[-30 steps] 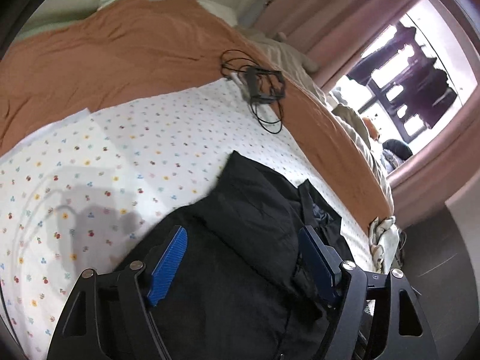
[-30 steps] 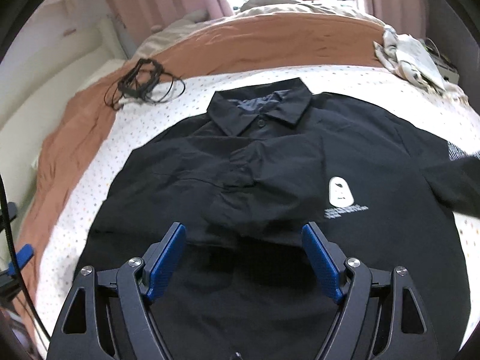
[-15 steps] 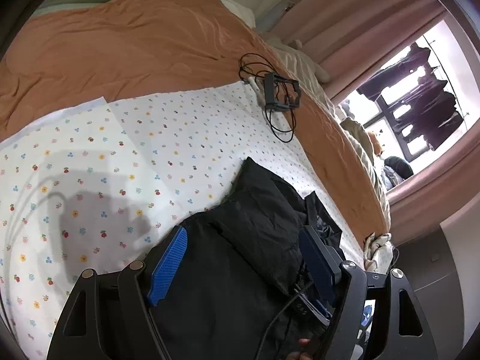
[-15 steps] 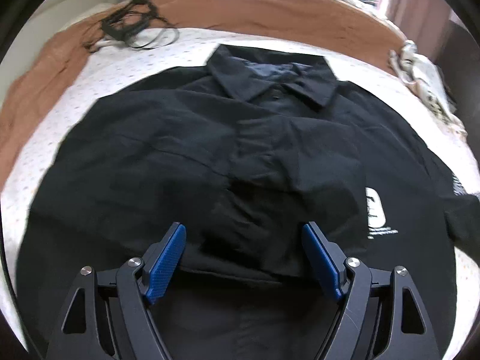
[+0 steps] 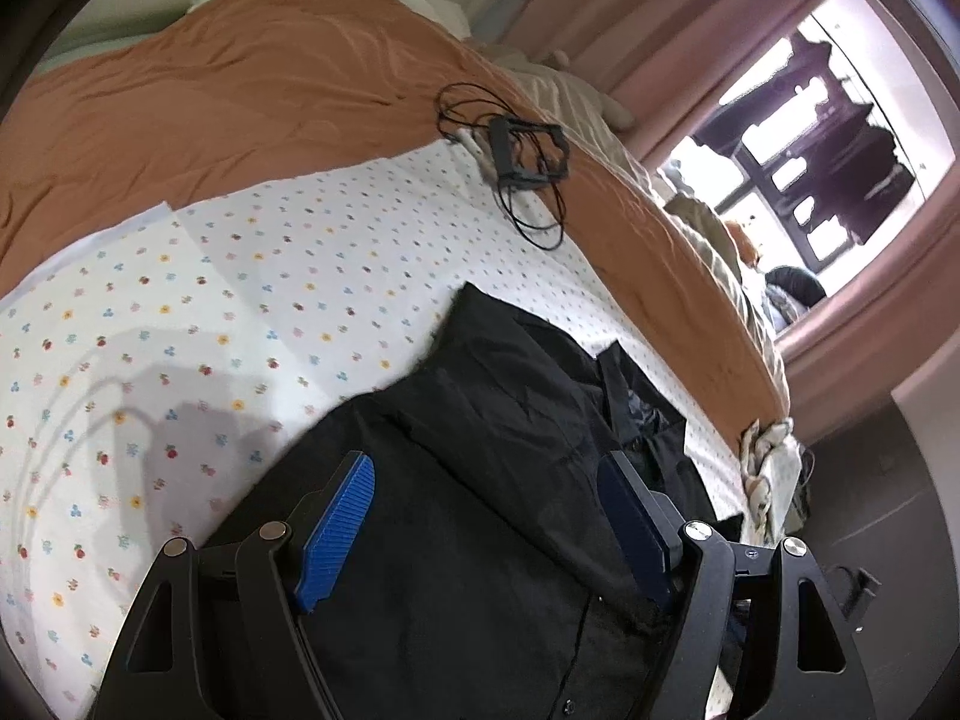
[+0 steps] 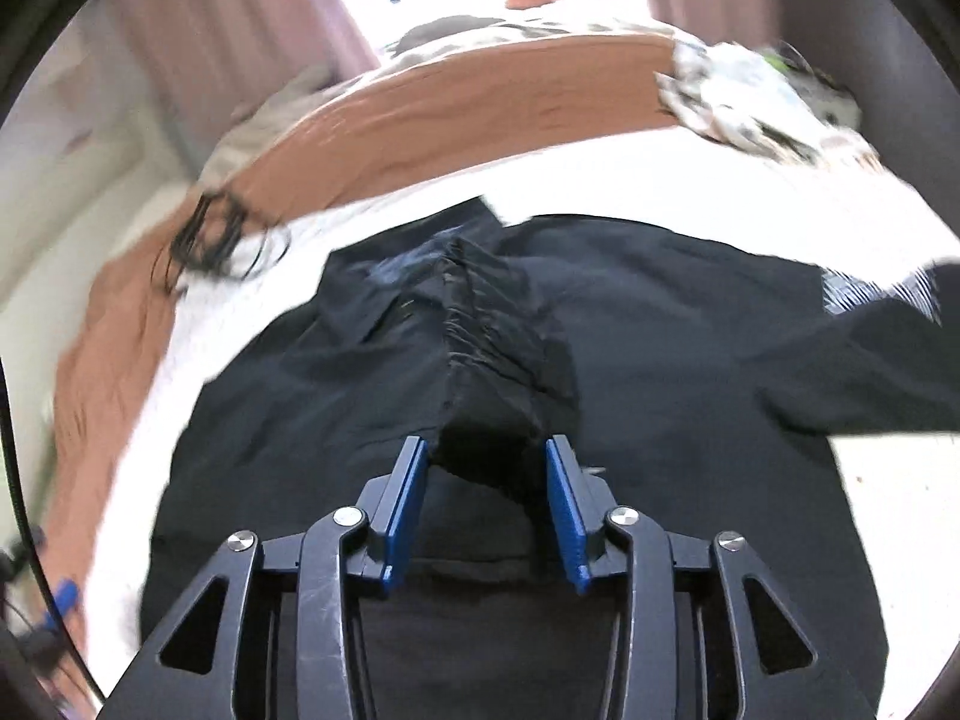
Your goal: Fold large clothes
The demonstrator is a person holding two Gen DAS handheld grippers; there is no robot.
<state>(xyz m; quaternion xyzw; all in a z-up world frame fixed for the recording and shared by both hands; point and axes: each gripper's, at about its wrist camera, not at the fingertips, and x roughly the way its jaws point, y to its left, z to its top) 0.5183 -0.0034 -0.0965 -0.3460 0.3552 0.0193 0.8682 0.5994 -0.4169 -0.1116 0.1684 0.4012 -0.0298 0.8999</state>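
Observation:
A large black collared shirt (image 6: pixel 660 360) lies on a white dotted sheet (image 5: pixel 210 300) on the bed. My right gripper (image 6: pixel 486 456) is partly closed, with a bunched ridge of the shirt's front placket (image 6: pixel 480 348) between its blue pads; the fabric gathers toward them. My left gripper (image 5: pixel 486 480) is open above the shirt's sleeve and side (image 5: pixel 510 396) and holds nothing. The collar shows at the far end in the right wrist view (image 6: pixel 408 264).
An orange blanket (image 5: pixel 240 96) covers the far bed. A black cable bundle with a frame (image 5: pixel 522 150) lies at the sheet's edge, also in the right wrist view (image 6: pixel 216 240). A crumpled patterned cloth (image 6: pixel 750 102) sits at the bed's corner. Curtains and a window lie beyond.
My right gripper has narrowed around the shirt's front and the fabric has bunched up between its pads; the view is blurred by motion. My left gripper stays open and shifted slightly.

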